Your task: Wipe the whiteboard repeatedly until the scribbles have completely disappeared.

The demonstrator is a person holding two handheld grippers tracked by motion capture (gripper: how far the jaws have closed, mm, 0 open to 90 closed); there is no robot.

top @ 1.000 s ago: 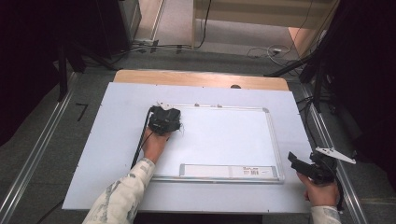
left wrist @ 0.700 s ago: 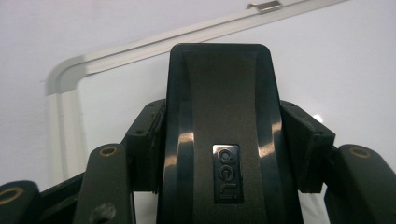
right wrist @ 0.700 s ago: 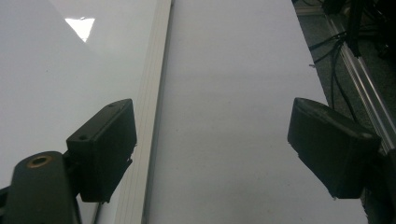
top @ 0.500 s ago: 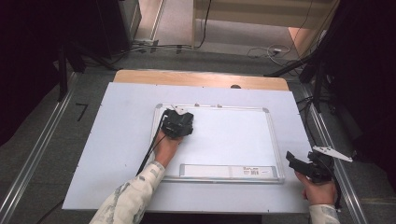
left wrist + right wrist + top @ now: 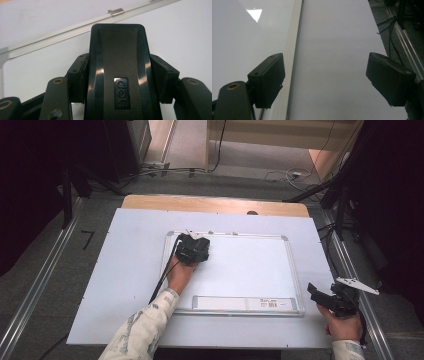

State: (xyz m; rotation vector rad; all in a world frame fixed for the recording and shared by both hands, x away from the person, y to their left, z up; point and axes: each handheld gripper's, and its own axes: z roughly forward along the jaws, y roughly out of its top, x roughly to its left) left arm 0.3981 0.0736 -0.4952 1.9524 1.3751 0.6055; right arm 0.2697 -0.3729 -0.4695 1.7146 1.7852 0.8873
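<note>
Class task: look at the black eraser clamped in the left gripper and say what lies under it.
The eraser rests on the whiteboard, near its top frame. The board surface directly beneath it is covered, so any marks there cannot be seen.

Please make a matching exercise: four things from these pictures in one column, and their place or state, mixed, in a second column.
Things:
1. eraser
2. right gripper
3. whiteboard
4. label strip

Places or states:
A. open, with nothing between the jaws
B. along the whiteboard's near edge
C. clamped in the left gripper
D. flat on the table

Pairs: 1-C, 2-A, 3-D, 4-B
</note>
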